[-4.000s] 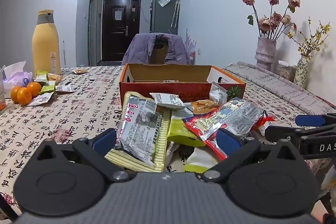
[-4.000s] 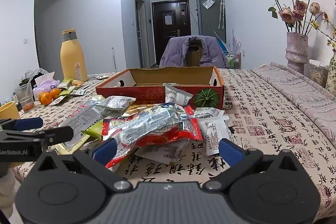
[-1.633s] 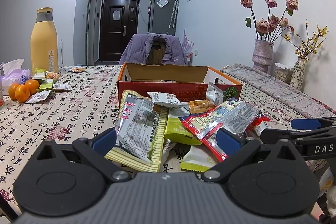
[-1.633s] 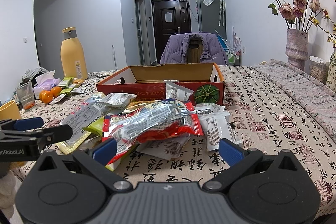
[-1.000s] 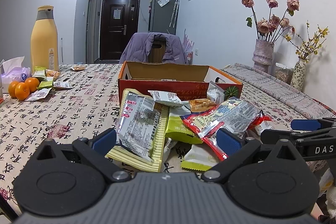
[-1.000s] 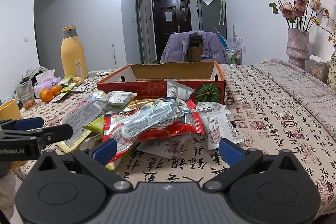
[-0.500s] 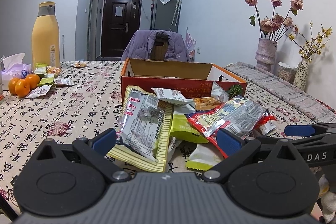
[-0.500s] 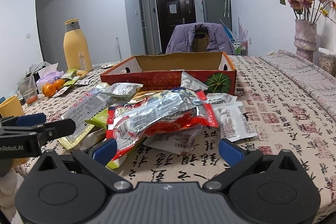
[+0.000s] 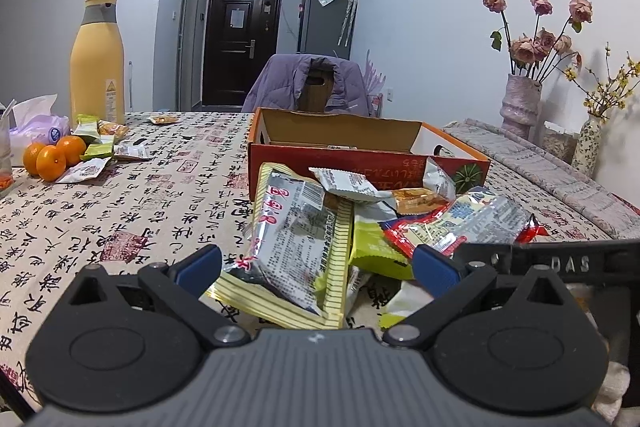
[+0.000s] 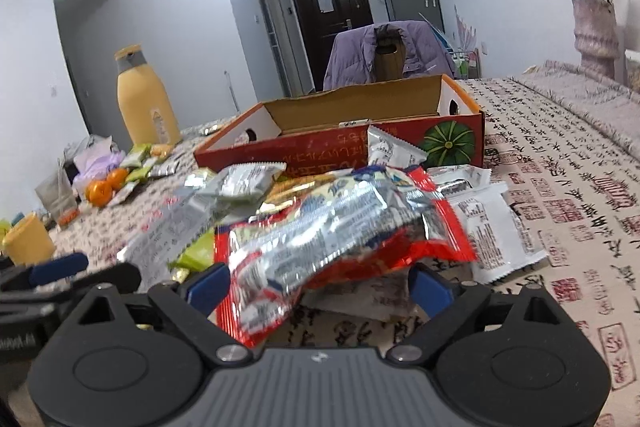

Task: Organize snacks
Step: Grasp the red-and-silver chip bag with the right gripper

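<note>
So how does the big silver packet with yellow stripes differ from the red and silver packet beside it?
The striped packet has pale yellow striped edges; the red packet has red edges. The striped packet lies lengthwise between the fingers of the open left claw; the red packet lies crosswise, farther right, in front of the right claw. Both have silver printed faces and rest on the snack pile before the cardboard box.

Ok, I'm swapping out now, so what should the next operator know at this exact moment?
Left gripper: open, empty, fingers either side of the silver-and-yellow packet.
Right gripper: open, empty, low at the red-and-silver packet.
Snack pile lies on the tablecloth in front of the red cardboard box.
Done: little visible in the box.
Left: grasp packets and load them into the box.
</note>
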A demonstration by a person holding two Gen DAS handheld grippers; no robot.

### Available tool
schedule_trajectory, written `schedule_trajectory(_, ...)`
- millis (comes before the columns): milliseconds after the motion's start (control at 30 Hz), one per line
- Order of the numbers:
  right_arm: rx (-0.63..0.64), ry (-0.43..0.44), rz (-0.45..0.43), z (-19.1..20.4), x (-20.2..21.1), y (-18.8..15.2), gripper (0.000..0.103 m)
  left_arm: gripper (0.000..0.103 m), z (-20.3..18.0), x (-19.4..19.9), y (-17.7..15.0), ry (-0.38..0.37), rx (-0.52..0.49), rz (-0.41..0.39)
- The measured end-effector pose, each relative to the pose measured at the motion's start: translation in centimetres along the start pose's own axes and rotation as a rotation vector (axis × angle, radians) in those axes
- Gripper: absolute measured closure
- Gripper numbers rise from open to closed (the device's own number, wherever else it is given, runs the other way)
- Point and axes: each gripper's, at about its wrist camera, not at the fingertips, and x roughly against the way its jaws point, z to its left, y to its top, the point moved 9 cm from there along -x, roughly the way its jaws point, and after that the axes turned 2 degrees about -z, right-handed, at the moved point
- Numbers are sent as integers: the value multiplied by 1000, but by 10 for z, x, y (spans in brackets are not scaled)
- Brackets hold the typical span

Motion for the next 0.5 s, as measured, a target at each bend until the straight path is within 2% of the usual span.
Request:
schedule_trajectory(167,-91,7,-5,-10,-12,9,10,0,3,-5,0,3,4,9)
schedule_trajectory(333,-142,5,-3,-19,-22,12,20,0,4,-8,-2,1,9,18)
schedule_trajectory(400,-134,17,-3,-18,-21,12,35,0,5,-9,-3,2,9,20)
schedule_trajectory(500,-133,46,4,-16,-20,11,45,0,5,-9,-2,4,13,21)
